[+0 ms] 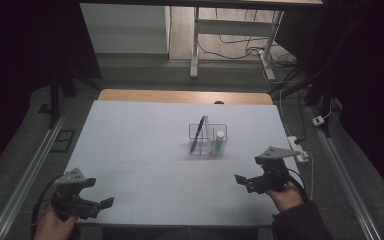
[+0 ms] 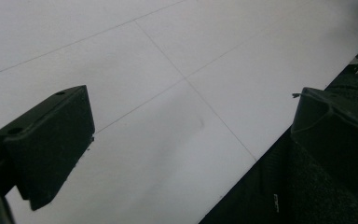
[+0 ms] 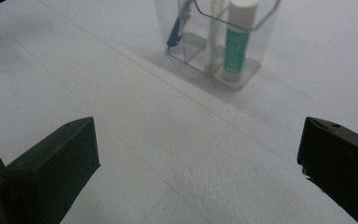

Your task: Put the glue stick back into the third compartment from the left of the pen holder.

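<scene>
While both jaws gape empty | right gripper [image 1: 248, 181] near holder [image 1: 207, 140] | left gripper [image 1: 97, 204] far | risk: tipping light holder, glue stick [image 3: 237, 39] spills.

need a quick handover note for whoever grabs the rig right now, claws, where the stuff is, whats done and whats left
Left claw: open, holding nothing, low over the near left part of the white table.
Right claw: open, holding nothing, near the table's right edge, aimed toward the clear organizer.
Things: the organizer stands right of the table's middle. In it are a blue pen leaning in the left part, a white stick, and a glue stick with a green label in the right part.
Done: all three items sit in the organizer.
Left: neither claw touches anything; the right one is nearer the organizer if it needs handling.
</scene>
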Available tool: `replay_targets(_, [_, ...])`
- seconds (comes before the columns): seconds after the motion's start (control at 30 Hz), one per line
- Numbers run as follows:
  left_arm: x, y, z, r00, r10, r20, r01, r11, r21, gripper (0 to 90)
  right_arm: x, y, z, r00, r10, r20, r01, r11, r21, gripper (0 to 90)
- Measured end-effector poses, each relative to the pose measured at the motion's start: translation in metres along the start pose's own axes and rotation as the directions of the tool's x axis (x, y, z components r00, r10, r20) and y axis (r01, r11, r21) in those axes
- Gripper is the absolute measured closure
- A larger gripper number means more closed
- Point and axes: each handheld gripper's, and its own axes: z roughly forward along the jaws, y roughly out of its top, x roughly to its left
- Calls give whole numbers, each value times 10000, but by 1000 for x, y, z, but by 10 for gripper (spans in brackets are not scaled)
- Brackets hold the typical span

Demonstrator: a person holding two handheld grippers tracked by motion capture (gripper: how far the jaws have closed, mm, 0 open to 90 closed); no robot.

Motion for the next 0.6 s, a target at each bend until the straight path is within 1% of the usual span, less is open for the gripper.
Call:
replay_targets(0.07, [0,0,0,10000,-3,6,3,10000,8,0,-1,-9,-6,9996,220,168,-221,9997,54,0])
replay_targets(0.2, [0,0,0,10000,0,3,0,10000,18,0,-3,-28,-13,9979,569,304,-577,9980,253,0])
replay_targets(0.3, [0,0,0,10000,-11,-17,11,10000,18,0,0,-37,-16,9967,611,528,-635,9969,455,0])
replay_targets(0.47, [1,-1,0,9999,-88,-63,88,10000,-1,0,5,-48,-20,9961,585,664,-643,9939,895,0])
replay_targets(0.53, [1,-1,0,9999,-104,-79,104,9999,30,0,6,-49,-22,9955,630,710,-687,9943,809,0])
replay_targets(0.6, [1,-1,0,9999,-122,-86,122,9999,41,0,5,-50,-22,9950,683,728,-745,9934,871,0])
